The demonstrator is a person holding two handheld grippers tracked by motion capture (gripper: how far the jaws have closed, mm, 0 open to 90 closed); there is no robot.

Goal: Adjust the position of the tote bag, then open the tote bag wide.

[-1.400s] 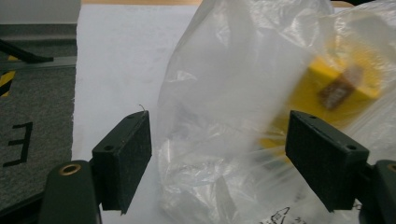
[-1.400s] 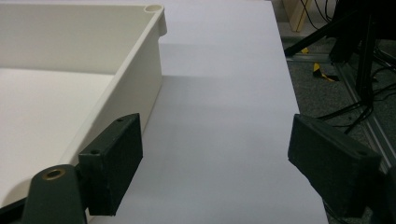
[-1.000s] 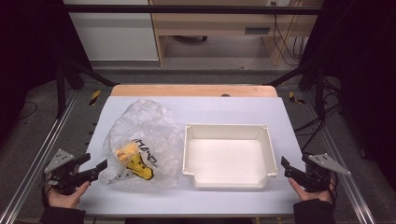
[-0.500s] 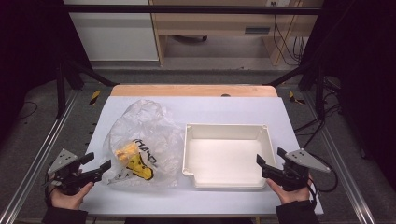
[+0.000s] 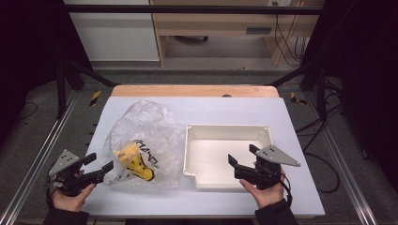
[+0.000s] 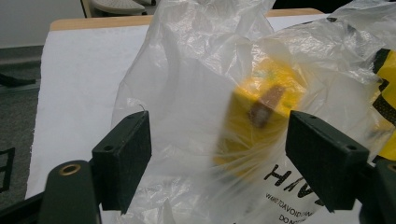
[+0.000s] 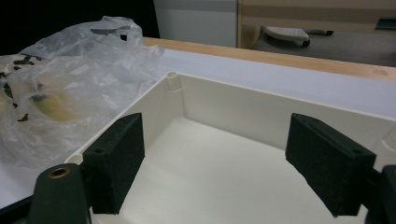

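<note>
Two grippers, one tray, one bag: that is what sits before you on the white table [image 5: 291, 126].

Tray [image 5: 263, 132]: white, shallow, open-topped, empty as far as you can see, standing flat on the table. Take it as your landmark.

Bag [image 5: 145, 126]: clear crinkled plastic with black printed lettering, lying just left of the tray, its right edge touching or nearly touching the tray's left wall. Through the film you can make out a yellow block [image 5: 127, 152] and yellow-and-black material [image 5: 141, 168] beside it, both toward the bag's near end. In your left gripper view the block [image 6: 261, 116] shows blurred behind the plastic, with a brownish patch on it; what it is cannot be told.

Left gripper [image 5: 102, 165]: held in your left hand [image 5: 70, 197], well left of the tray at the near table edge, tips at the bag's near-left corner. Its jaws stand wide apart; in its own view the bag [image 6: 196, 70] bulges between them, but neither pad presses the film.

Right gripper [image 5: 242, 157]: held in your right hand [image 5: 267, 194], over the tray's near-right part, pointing left across the tray floor. Its jaws are spread wide with nothing between them; in its own view the tray [image 7: 224, 102] lies below and ahead, with the bag [image 7: 70, 84] beyond the far left wall.

Table's far edge: a bare wooden strip [image 5: 192, 90] behind the tray.
</note>
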